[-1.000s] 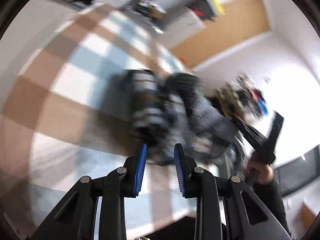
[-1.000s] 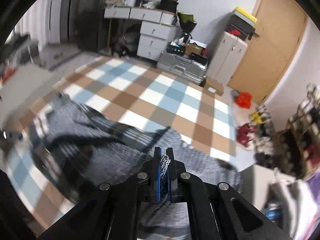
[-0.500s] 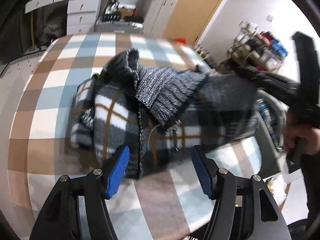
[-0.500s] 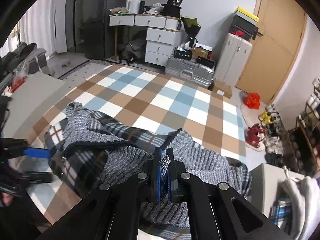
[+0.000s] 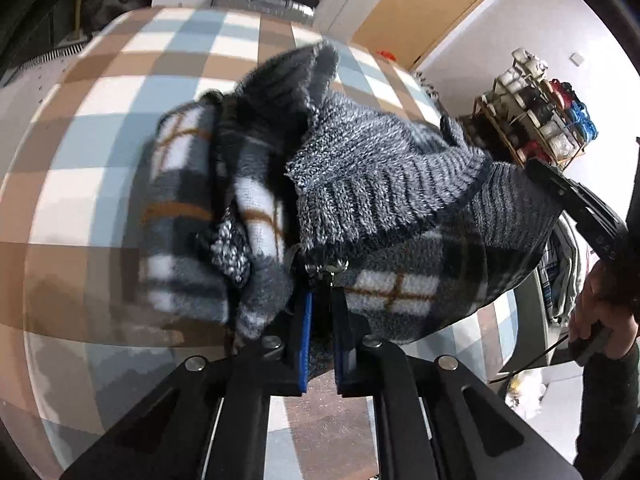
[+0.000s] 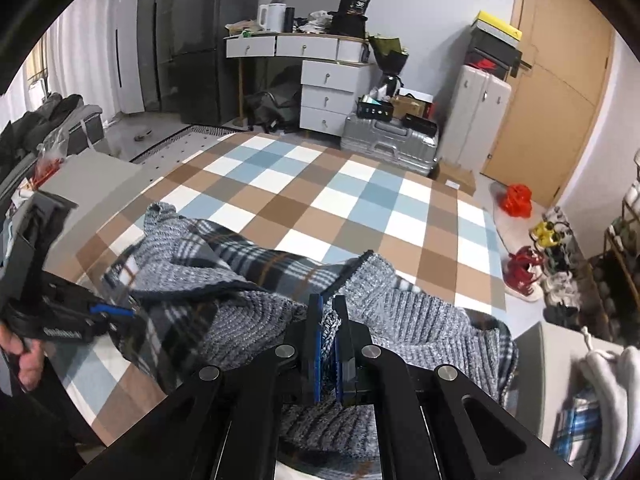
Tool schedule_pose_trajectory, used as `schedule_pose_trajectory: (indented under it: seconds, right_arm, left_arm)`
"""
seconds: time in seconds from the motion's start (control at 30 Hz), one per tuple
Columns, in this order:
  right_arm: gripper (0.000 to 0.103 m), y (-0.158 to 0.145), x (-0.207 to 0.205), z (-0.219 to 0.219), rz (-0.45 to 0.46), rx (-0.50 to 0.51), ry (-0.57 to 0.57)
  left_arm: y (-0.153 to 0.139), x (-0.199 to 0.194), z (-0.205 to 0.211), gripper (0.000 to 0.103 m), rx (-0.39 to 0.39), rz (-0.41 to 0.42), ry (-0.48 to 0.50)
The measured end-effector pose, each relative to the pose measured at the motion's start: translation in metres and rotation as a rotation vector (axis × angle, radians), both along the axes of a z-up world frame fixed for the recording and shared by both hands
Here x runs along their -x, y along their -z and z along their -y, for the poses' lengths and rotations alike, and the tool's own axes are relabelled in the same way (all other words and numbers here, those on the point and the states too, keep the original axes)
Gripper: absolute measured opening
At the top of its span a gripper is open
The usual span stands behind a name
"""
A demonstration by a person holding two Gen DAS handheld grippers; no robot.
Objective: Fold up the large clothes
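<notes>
A large grey knit jacket (image 5: 360, 168) with a plaid fleece lining lies bunched on a checked rug (image 5: 100, 140). My left gripper (image 5: 320, 300) is at its near edge, jaws closing tight on the fabric just below the metal zipper end. In the right wrist view the jacket (image 6: 248, 320) spreads across the rug (image 6: 320, 200). My right gripper (image 6: 328, 320) is shut on a fold of grey knit and holds it raised. The left gripper (image 6: 116, 312) shows at the jacket's left side, in a person's hand (image 6: 24, 360).
A silver suitcase (image 6: 388, 144), a white drawer desk (image 6: 328, 92) and a white cabinet (image 6: 476, 112) stand beyond the rug. Shoes (image 6: 520, 268) and a red bag (image 6: 518, 200) lie at its right edge by a shoe rack (image 5: 540, 112). A grey box (image 6: 92, 176) is on the left.
My left gripper came in to the jacket's edge, spread its jaws wide, then closed them on the fabric by the zipper. My right gripper has kept its grip on the knit.
</notes>
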State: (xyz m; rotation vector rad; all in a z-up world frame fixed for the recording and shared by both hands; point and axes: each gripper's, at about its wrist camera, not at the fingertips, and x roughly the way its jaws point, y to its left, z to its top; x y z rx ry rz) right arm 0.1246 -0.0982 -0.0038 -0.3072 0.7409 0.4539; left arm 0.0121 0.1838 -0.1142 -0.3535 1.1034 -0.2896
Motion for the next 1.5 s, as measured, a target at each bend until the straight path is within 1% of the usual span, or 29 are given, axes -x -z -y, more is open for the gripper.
schedule_pose_trajectory:
  seconds: [0.1, 0.2, 0.3, 0.37, 0.4, 0.47, 0.53, 0.57, 0.6, 0.63, 0.67, 0.7, 0.73, 0.8, 0.83, 0.87, 0.93, 0.97, 1.07, 1.13, 1.17, 1.23, 1.27, 1.3, 1.33, 1.37, 1.4, 1.47, 1.5]
  right_arm:
    - [0.004, 0.0, 0.0, 0.003, 0.005, 0.003, 0.004]
    - [0.004, -0.001, 0.002, 0.005, 0.018, 0.011, 0.009]
    - [0.004, -0.002, 0.002, 0.004, 0.035, 0.021, 0.023]
    - [0.004, -0.004, 0.003, 0.004, 0.05, 0.023, 0.03]
    - [0.004, -0.005, 0.003, 0.003, 0.052, 0.02, 0.03]
    - [0.004, -0.005, 0.003, 0.0, 0.046, 0.018, 0.027]
    - [0.004, -0.006, 0.002, -0.002, 0.047, 0.024, 0.028]
    - [0.004, -0.006, 0.002, -0.003, 0.044, 0.02, 0.029]
    - [0.004, -0.007, 0.002, -0.004, 0.043, 0.018, 0.03]
    - [0.004, -0.009, 0.003, -0.005, 0.046, 0.02, 0.031]
    - [0.004, -0.01, 0.003, -0.006, 0.052, 0.022, 0.032]
    - [0.004, -0.011, 0.004, -0.006, 0.057, 0.024, 0.035]
    - [0.004, -0.014, 0.004, -0.007, 0.07, 0.033, 0.042]
    - [0.003, -0.021, 0.004, -0.006, 0.094, 0.034, 0.052]
    - [0.003, -0.024, 0.003, -0.005, 0.096, 0.027, 0.055]
    - [0.003, -0.026, 0.001, -0.003, 0.085, 0.017, 0.055]
    - [0.004, -0.025, -0.004, 0.002, 0.032, 0.002, 0.054]
    - [0.004, -0.025, -0.003, 0.005, 0.027, -0.013, 0.057]
    - [0.004, -0.026, 0.01, 0.028, -0.055, -0.186, 0.025]
    - [0.005, -0.021, 0.025, 0.051, -0.126, -0.331, 0.027]
    - [0.005, -0.016, 0.033, 0.059, -0.15, -0.384, 0.02]
    - [0.008, -0.003, 0.053, 0.07, -0.162, -0.431, 0.022]
    - [0.011, 0.005, 0.062, 0.073, -0.171, -0.441, 0.022]
    - [0.027, 0.015, 0.07, 0.077, -0.191, -0.46, 0.035]
    - [0.067, 0.026, 0.077, 0.083, -0.22, -0.503, 0.055]
    - [0.087, 0.036, 0.083, 0.091, -0.241, -0.57, 0.083]
    - [0.103, 0.045, 0.09, 0.1, -0.249, -0.645, 0.116]
    - [0.103, 0.059, 0.094, 0.108, -0.297, -0.732, 0.138]
    - [0.103, 0.068, 0.092, 0.109, -0.354, -0.766, 0.146]
  left_arm:
    - [-0.009, 0.017, 0.006, 0.002, -0.048, 0.043, 0.009]
    - [-0.009, 0.021, -0.005, 0.001, -0.013, 0.049, -0.01]
    - [-0.012, 0.026, -0.014, 0.0, -0.018, 0.055, -0.03]
    - [-0.013, 0.029, -0.019, 0.0, 0.007, 0.058, -0.042]
    - [-0.011, 0.03, -0.023, 0.0, 0.046, 0.038, -0.032]
    - [-0.018, 0.034, -0.022, 0.0, 0.085, 0.066, -0.045]
    - [-0.029, 0.036, -0.012, 0.0, 0.111, 0.105, -0.009]
    - [-0.03, 0.034, -0.003, 0.001, 0.105, 0.095, 0.003]
    - [-0.026, 0.028, 0.005, 0.018, 0.084, 0.064, 0.008]
    - [-0.021, 0.024, 0.011, 0.05, 0.07, 0.032, -0.001]
    - [-0.015, 0.021, 0.013, 0.067, 0.07, 0.025, -0.024]
    - [-0.01, 0.021, 0.013, 0.067, 0.07, 0.028, -0.047]
    - [0.0, 0.019, 0.016, 0.067, 0.039, 0.012, -0.088]
    - [0.013, 0.019, 0.021, 0.067, -0.03, -0.043, -0.128]
    - [0.016, 0.021, 0.02, 0.067, -0.024, -0.047, -0.142]
    - [0.017, 0.026, 0.02, 0.067, 0.005, -0.038, -0.148]
    - [0.015, 0.035, 0.022, 0.067, -0.008, -0.043, -0.147]
    - [0.014, 0.041, 0.021, 0.067, -0.002, -0.038, -0.148]
    - [0.019, 0.056, 0.014, 0.067, -0.005, -0.067, -0.175]
    - [0.028, 0.059, 0.008, 0.067, 0.028, -0.085, -0.185]
    - [0.034, 0.057, 0.004, 0.07, 0.045, -0.103, -0.198]
    - [0.029, 0.056, 0.001, 0.073, 0.073, -0.066, -0.227]
    - [0.026, 0.055, 0.002, 0.073, 0.08, -0.066, -0.233]
    - [0.026, 0.051, 0.003, 0.074, 0.102, -0.071, -0.227]
    - [0.029, 0.048, 0.004, 0.074, 0.112, -0.087, -0.222]
    - [0.029, 0.046, 0.005, 0.074, 0.109, -0.099, -0.227]
    - [0.03, 0.044, 0.004, 0.075, 0.105, -0.095, -0.235]
    - [0.025, 0.04, 0.01, 0.075, 0.062, -0.074, -0.239]
    - [0.025, 0.036, 0.011, 0.075, 0.038, -0.07, -0.25]
